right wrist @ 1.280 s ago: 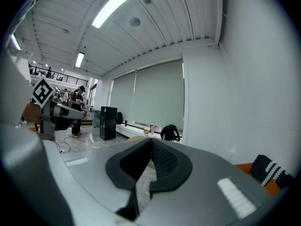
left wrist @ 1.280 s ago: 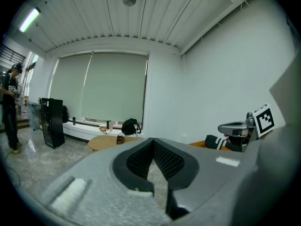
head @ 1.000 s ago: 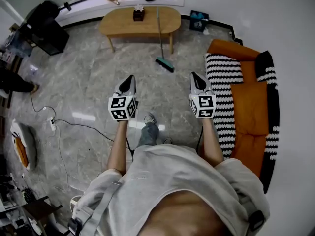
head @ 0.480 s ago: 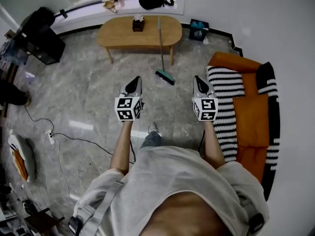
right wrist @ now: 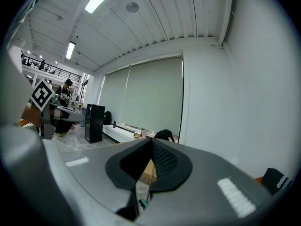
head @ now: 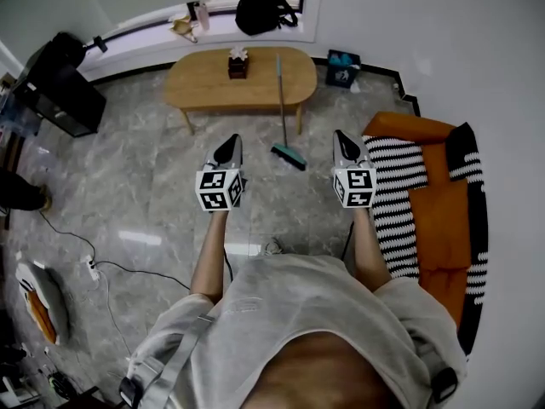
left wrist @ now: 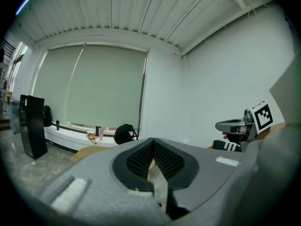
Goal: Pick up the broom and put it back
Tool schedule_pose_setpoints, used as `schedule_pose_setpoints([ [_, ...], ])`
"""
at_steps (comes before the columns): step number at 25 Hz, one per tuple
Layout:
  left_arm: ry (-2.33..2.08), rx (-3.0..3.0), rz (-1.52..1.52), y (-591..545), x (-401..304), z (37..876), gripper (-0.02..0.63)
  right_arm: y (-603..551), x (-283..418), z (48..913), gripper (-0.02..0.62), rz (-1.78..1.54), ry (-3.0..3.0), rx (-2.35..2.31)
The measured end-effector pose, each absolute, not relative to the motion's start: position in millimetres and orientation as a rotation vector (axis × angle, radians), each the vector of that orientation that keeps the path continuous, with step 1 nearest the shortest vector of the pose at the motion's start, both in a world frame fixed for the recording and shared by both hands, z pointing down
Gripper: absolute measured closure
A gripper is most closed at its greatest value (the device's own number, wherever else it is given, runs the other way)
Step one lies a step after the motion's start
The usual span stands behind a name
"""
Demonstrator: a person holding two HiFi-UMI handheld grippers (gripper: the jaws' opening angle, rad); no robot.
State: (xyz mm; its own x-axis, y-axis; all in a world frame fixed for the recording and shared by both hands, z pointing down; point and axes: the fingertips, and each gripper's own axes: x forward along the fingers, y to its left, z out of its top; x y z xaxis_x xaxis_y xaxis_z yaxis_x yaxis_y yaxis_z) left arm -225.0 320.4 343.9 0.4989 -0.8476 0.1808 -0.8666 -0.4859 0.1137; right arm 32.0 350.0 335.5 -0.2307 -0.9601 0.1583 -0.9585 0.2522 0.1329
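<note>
The broom (head: pixel 281 100) leans its long handle on the wooden table (head: pixel 204 79), and its green head (head: pixel 288 155) rests on the floor. My left gripper (head: pixel 228 141) is held out level to the left of the broom head, shut and empty. To the right of the head is my right gripper (head: pixel 341 135), also shut with nothing in it. Both are short of the broom and apart from it. In the right gripper view the shut tips (right wrist: pixel 150 142) hide most of the broom; only its green head (right wrist: pixel 143 203) shows below them. The left gripper view shows shut tips (left wrist: pixel 153 142).
An orange sofa (head: pixel 434 203) with a striped cushion (head: pixel 396 194) lies at the right. A tissue box (head: pixel 238 62) stands on the table. A black bag (head: pixel 266 8) sits on the window ledge, a blue bin (head: pixel 341 66) by the wall, a black cabinet (head: pixel 60 83) at the left. A cable (head: pixel 111 267) trails over the floor.
The person has walked toward the table, so the broom and table now lie nearer to both grippers. Both grippers stay shut and level, side by side.
</note>
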Motion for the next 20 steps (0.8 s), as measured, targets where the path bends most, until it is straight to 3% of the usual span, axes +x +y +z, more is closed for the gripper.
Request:
schedule_pose_setpoints([
  [20, -1.399, 2.522, 0.187, 228, -248, 387, 0.601, 259, -1, 371, 0.594, 0.048, -2.281, 1.777],
])
